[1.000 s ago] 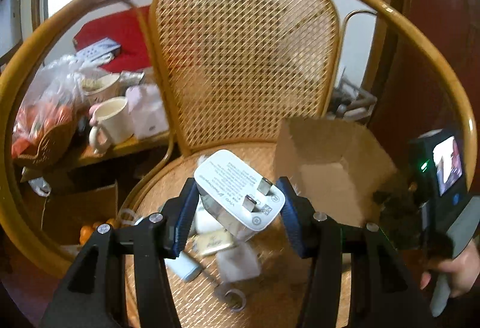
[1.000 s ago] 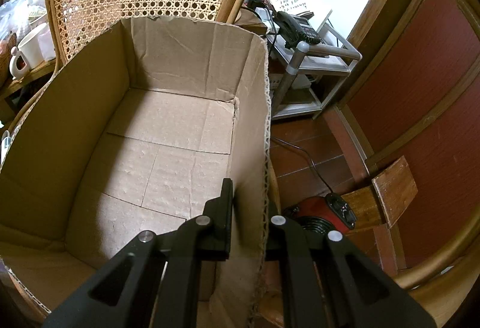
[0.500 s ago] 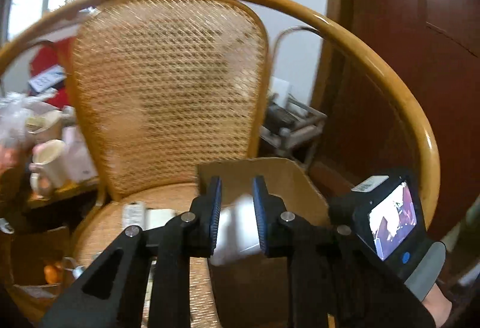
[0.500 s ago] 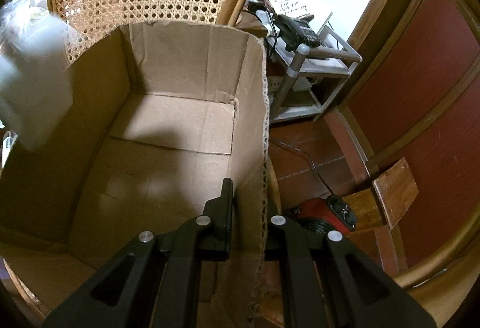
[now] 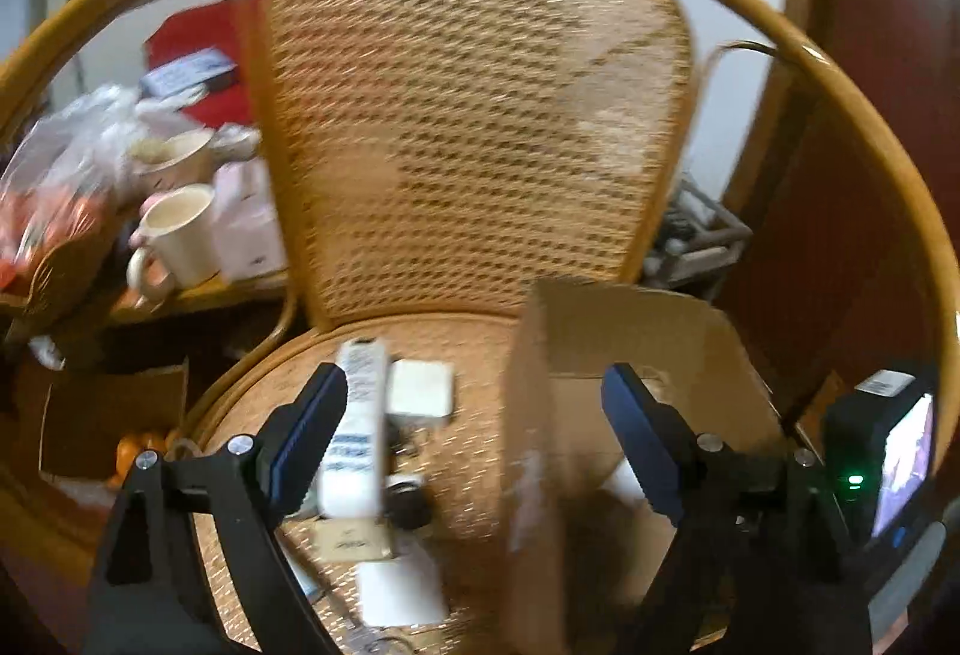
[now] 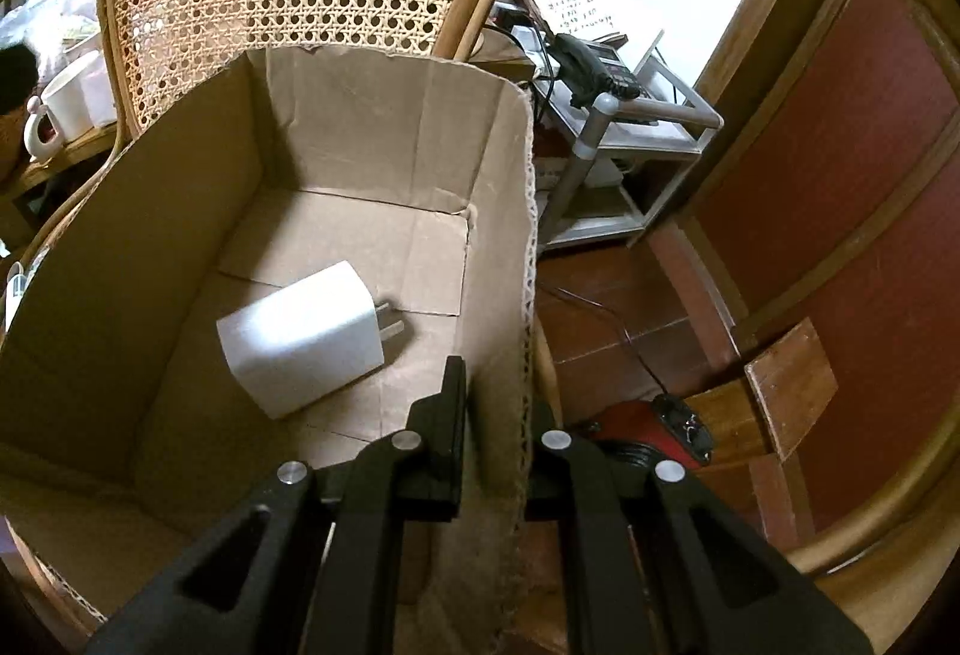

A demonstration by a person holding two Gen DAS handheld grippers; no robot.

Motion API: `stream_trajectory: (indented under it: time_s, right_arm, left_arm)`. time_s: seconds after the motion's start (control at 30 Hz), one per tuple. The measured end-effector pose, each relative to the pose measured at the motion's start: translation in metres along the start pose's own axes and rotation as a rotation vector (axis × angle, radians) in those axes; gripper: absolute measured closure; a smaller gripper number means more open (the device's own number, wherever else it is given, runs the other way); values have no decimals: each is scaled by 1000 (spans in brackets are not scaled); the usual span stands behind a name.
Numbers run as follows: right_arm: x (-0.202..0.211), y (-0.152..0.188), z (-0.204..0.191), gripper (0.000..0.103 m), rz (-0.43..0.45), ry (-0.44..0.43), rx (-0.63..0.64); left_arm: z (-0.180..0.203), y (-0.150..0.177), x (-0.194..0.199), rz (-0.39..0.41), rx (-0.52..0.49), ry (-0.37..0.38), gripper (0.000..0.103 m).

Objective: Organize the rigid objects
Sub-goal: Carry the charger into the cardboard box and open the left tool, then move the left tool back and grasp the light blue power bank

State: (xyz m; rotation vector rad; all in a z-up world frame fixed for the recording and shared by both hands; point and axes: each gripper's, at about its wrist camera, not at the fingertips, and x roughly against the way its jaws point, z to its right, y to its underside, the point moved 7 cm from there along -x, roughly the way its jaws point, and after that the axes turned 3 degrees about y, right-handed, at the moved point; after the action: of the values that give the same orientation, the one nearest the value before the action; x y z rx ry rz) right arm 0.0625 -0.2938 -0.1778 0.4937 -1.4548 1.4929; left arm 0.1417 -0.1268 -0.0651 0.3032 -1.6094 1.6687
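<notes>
A big woven chair [image 5: 480, 115] holds a brown cardboard box [image 6: 372, 127] on its seat. Inside the box, on the bottom, lies a white charger block [image 6: 300, 337] with smooth sides and two metal prongs that point to the right wall of the box. The right hand-held gripper [image 6: 495, 415] is pinched tight on that wall, and the left hand-held gripper [image 5: 474, 433] is wide apart with nothing in it, beside the box's left wall.
</notes>
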Motion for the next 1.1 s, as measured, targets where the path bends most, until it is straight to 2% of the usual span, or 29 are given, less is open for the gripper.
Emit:
stream_trajectory:
  time_s: [0.13,0.27,0.33,0.5,0.83,1.0,1.1]
  right_arm:
    - [0,0,0,93,0,-1,-2]
    - [0,0,1,93,1,1,3]
    - [0,0,1,93,2,1,4]
    - [1,0,0,93,1,1,3]
    - [0,1,1,93,1,1,1]
    - [0,2,1,93,0,0,1]
    - [0,2,1,93,0,0,-1]
  left_arm:
    - [-37,2,-9,-56,77,-65,6]
    - [-76,8,-11,-83,139,-133,5]
    - [-89,8,-11,-77,151,-137,4]
    - [-115,15,-12,-107,134,-195,2]
    - [-134,52,-34,-310,92,-247,2]
    - [-142,71,-38,-383,65,-290,2]
    - [-149,77,-39,-391,67,-309,2]
